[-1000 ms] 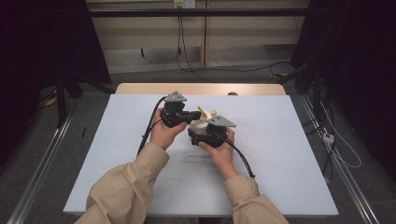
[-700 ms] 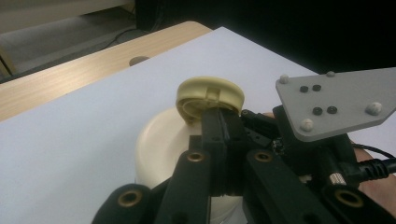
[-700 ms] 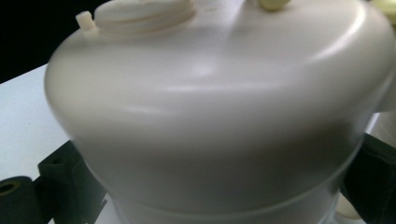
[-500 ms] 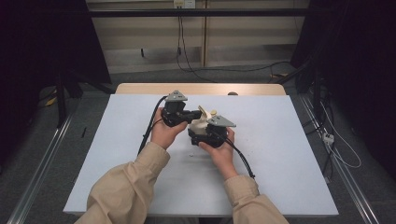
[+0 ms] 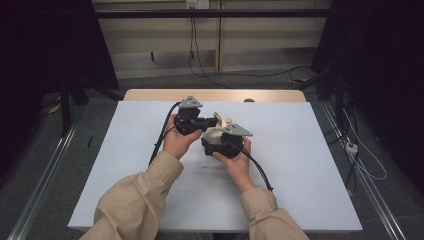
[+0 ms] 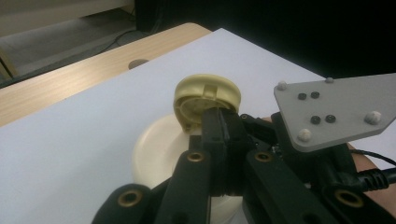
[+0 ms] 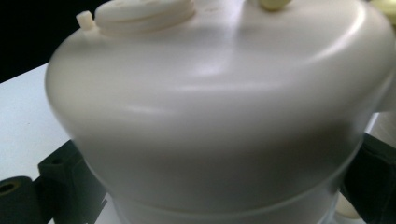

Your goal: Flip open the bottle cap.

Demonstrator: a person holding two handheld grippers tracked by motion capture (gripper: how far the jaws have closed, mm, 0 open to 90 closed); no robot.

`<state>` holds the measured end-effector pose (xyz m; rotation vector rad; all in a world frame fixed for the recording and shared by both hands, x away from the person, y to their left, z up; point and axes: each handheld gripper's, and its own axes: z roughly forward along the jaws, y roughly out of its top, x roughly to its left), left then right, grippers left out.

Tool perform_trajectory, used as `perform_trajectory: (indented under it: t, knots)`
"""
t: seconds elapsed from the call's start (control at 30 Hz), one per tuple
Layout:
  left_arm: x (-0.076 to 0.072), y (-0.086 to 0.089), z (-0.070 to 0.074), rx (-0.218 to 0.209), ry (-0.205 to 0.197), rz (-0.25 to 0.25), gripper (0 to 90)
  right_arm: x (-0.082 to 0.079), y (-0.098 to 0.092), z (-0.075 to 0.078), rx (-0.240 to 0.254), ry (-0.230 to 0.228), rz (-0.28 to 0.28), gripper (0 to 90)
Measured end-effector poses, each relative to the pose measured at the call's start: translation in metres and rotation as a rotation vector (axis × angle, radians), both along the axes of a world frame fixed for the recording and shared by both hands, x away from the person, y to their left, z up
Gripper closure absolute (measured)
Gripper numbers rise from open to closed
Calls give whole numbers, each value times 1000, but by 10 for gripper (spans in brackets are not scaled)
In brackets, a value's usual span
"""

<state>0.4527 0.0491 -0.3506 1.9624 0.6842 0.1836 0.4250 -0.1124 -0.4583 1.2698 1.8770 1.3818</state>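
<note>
Centrally on the white tabletop (image 5: pixel 300 165), a person is holding two grippers close together around a cream plastic container (image 7: pixel 219 107). In the high view the left gripper (image 5: pixel 207 122) is pointing across toward the container from its left side, while the right gripper (image 5: pixel 216 141) is sitting just beside it on the near side, its grey three-cornered plate (image 5: pixel 236 130) lying over the container's near edge.

Along the left gripper view, the black jaws are pinching the rim of a round yellowish flip lid (image 6: pixel 207 95), which is standing tilted up above the container's pale body (image 6: pixel 154 151). That lid is showing its ribbed underside toward the camera.

From the right gripper view, the container's rounded body is sitting between the two black jaws, which are pressing against its lower sides, so this gripper is clamping the container. A raised round neck (image 7: pixel 144 11) is showing on top of the container.

Behind the container, a strip of bare wood (image 5: pixel 150 95) is edging the tabletop's far side.
</note>
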Motion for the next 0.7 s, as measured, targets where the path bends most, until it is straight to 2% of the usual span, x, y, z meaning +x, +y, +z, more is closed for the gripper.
perform_trajectory:
  t: [0.7]
  knots:
    - [3,-5,2,-3,-2,2,900,0,0,0,-1,1,1,34]
